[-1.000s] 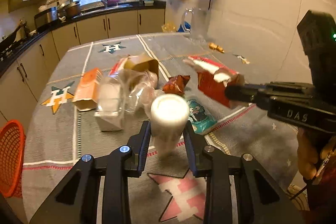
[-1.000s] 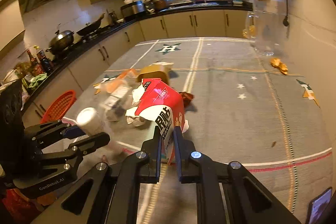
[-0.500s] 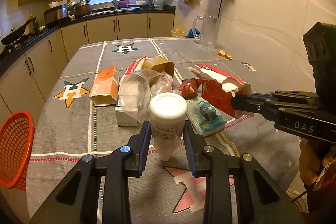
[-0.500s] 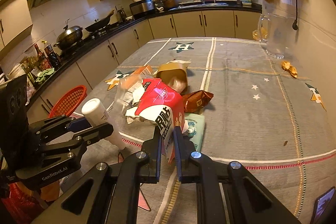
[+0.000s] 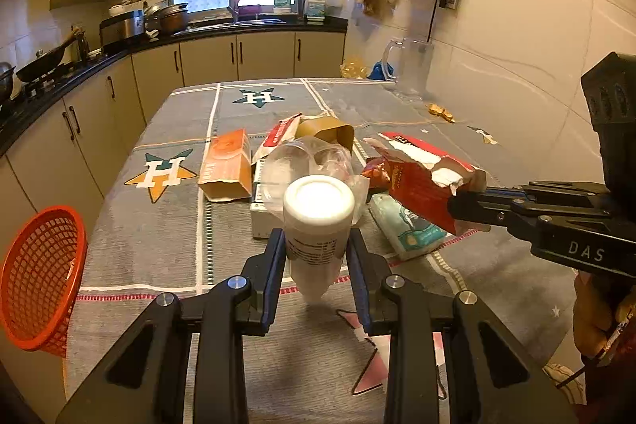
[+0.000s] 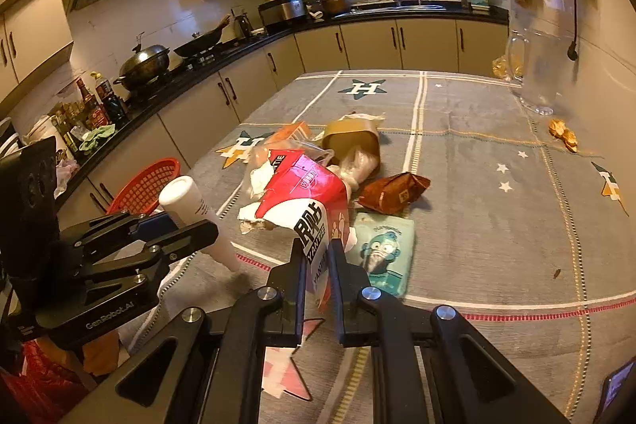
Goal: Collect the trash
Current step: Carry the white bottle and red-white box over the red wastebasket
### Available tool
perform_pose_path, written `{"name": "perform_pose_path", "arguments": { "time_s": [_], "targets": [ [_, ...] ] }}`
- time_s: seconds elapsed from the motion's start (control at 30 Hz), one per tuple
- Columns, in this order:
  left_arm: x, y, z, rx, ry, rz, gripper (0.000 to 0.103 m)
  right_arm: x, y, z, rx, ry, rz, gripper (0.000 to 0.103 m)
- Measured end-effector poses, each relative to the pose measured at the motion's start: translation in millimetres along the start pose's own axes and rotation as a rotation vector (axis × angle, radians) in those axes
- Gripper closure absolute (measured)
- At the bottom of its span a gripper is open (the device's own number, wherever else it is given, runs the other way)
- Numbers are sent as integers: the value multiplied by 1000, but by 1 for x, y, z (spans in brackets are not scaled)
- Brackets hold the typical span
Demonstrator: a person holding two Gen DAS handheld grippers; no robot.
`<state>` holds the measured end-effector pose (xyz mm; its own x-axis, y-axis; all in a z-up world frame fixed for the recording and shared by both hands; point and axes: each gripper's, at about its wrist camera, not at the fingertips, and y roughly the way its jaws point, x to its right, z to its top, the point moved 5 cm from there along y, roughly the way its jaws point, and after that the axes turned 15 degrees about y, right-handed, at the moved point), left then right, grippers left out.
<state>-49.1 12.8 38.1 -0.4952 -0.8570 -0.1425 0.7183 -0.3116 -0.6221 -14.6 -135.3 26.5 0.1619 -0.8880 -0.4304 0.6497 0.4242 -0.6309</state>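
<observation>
My left gripper [image 5: 317, 247] is shut on a white plastic bottle [image 5: 318, 225], held upright above the grey tablecloth [image 5: 151, 249]. The same bottle [image 6: 194, 209] shows at the left of the right wrist view, between the left gripper's fingers [image 6: 175, 239]. My right gripper [image 6: 317, 257] is shut on a torn red and white carton [image 6: 306, 197], lifted off the cloth. In the left wrist view that carton [image 5: 421, 181] hangs at the right from the right gripper [image 5: 463, 203]. More trash lies on the table: an orange box [image 5: 226, 165], a clear plastic bag [image 5: 302, 161], a brown cup [image 6: 351, 142], a brown wrapper [image 6: 393, 191], a teal packet [image 6: 383, 249].
An orange mesh basket [image 5: 39, 277] stands beyond the table's left edge, also the basket [image 6: 145, 183] left of the bottle. A clear jug [image 6: 540, 70] and yellow scraps [image 6: 562, 136] sit at the far right by the wall. Kitchen counters run along the left and back.
Both grippers have drawn back toward the near edge with their loads slightly raised; the trash pile now sits farther ahead. Neither grip has changed.
</observation>
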Motion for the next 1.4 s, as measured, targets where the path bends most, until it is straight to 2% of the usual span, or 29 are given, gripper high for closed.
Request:
{"name": "perform_pose_path", "arguments": {
  "time_s": [0.27,0.9,1.17,1.4],
  "targets": [
    [-11,-7,-5,3,-16,40,73,-14,4,-1,-18,-16,30,91],
    [-56,-30,-18,32,-103,105,73,-75,28,-3,-63,-100,95,91],
    [-89,-51,-26,59,-152,161,73,-104,40,-1,-90,-125,133,91],
    [-136,-75,-40,75,-214,240,73,-145,63,0,-143,-150,187,91]
  ]
}}
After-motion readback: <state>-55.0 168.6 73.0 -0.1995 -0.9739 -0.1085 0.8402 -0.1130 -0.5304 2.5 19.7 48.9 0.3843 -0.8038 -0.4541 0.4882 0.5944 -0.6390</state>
